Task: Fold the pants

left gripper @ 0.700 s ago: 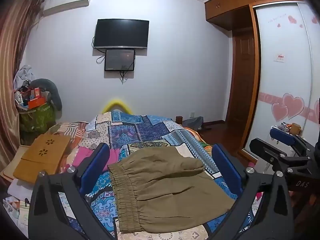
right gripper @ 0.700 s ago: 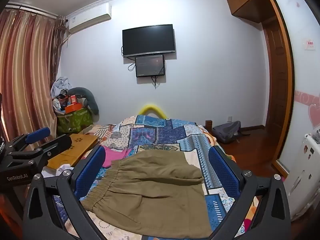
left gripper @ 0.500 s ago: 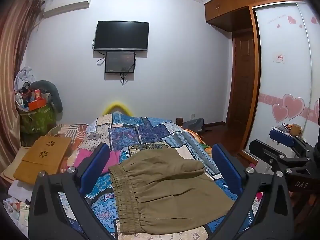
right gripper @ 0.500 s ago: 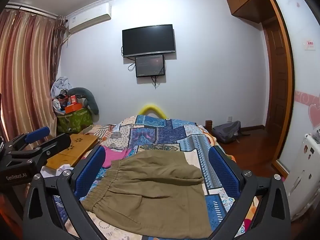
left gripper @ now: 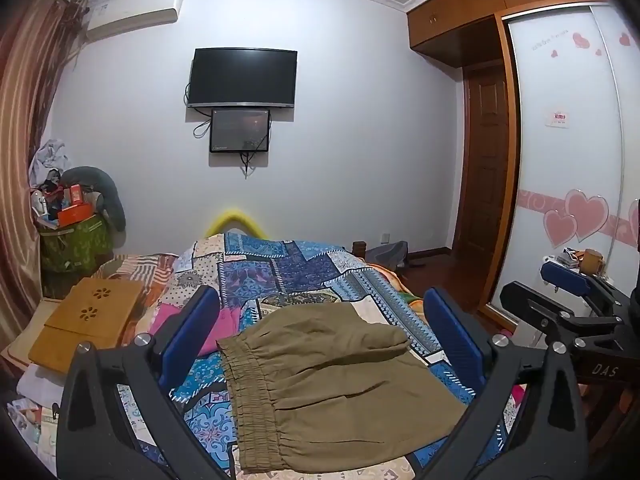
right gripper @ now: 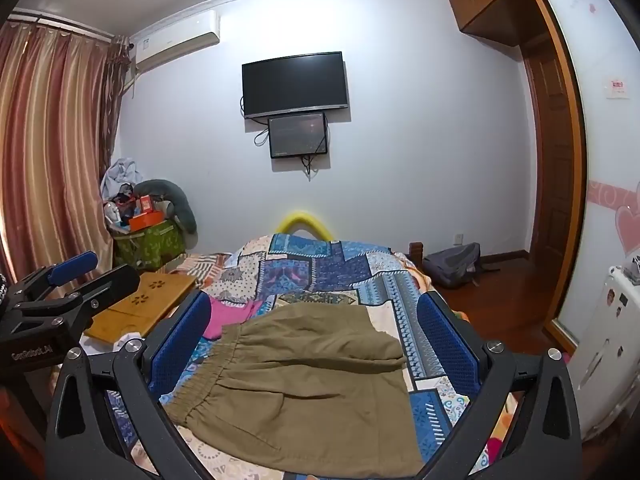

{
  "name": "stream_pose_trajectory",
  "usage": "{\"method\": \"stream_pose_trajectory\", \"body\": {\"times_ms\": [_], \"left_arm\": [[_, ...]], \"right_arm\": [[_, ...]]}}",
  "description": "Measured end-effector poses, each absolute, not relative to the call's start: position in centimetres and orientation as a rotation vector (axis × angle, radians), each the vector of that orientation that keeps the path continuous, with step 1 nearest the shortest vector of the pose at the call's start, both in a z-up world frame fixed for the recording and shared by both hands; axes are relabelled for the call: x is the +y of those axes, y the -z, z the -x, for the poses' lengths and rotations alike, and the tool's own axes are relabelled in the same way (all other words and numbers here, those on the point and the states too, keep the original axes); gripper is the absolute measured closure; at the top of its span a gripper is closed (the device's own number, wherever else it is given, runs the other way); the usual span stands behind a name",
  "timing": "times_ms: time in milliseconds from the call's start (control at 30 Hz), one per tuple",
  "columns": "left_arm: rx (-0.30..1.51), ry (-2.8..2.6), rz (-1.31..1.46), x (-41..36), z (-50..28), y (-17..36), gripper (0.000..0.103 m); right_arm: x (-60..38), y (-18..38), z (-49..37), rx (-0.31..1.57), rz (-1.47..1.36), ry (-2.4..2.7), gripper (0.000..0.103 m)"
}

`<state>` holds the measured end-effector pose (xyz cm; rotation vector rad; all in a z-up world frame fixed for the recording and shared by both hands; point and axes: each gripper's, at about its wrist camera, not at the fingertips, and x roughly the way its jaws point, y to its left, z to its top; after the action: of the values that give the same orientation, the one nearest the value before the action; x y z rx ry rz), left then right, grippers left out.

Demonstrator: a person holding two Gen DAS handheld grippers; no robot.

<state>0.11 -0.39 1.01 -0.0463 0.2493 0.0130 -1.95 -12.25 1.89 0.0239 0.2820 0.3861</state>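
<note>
Olive-brown pants (left gripper: 332, 384) lie folded on the patchwork bedspread (left gripper: 288, 264), elastic waistband to the left. They also show in the right wrist view (right gripper: 304, 384). My left gripper (left gripper: 320, 336) is open and empty, held above the pants, its blue pads wide apart. My right gripper (right gripper: 314, 336) is open and empty too, above the pants. The right gripper shows at the right edge of the left wrist view (left gripper: 568, 296); the left gripper shows at the left edge of the right wrist view (right gripper: 60, 280).
A wooden lap tray (left gripper: 86, 320) and a pink cloth (right gripper: 228, 314) lie left of the pants. A green basket of clutter (left gripper: 74, 240) stands by the curtain. A wardrobe with heart stickers (left gripper: 576, 200) is on the right. A grey bag (right gripper: 452, 264) lies on the floor.
The left wrist view has tilted down slightly, so the room sits a little higher in frame. The pants and the right gripper have not moved.
</note>
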Motion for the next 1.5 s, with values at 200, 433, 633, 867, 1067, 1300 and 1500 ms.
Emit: {"method": "stream_pose_trajectory", "body": {"times_ms": [200,433,633,867,1067,1300,1500], "left_arm": [[0.249,-0.016,0.047,-0.39,-0.22,-1.07,0.000],[0.249,-0.013,0.044,-0.38,-0.17,-0.92,0.000],[0.249,-0.011,0.043,-0.38,-0.12,-0.91,0.000],[0.249,-0.006,0.042,-0.35,-0.07,-0.89,0.000],[0.248,0.003,0.041,-0.46,0.01,-0.97,0.000],[0.246,0.006,0.035,-0.68,0.09,-1.07,0.000],[0.245,0.008,0.035,-0.72,-0.09,-1.30,0.000]], "right_arm": [[-12.34,-1.75,1.98,0.284,-0.029,-0.384,0.001],[-12.39,-1.67,1.93,0.284,-0.032,-0.384,0.001],[-12.43,-1.68,1.92,0.286,-0.033,-0.384,0.001],[-12.43,-1.70,1.93,0.284,-0.033,-0.384,0.001],[-12.48,-1.73,1.95,0.283,-0.033,-0.383,0.001],[-12.66,-1.89,1.92,0.281,-0.034,-0.383,0.001],[-12.63,-1.87,1.98,0.280,-0.035,-0.384,0.001]]}}
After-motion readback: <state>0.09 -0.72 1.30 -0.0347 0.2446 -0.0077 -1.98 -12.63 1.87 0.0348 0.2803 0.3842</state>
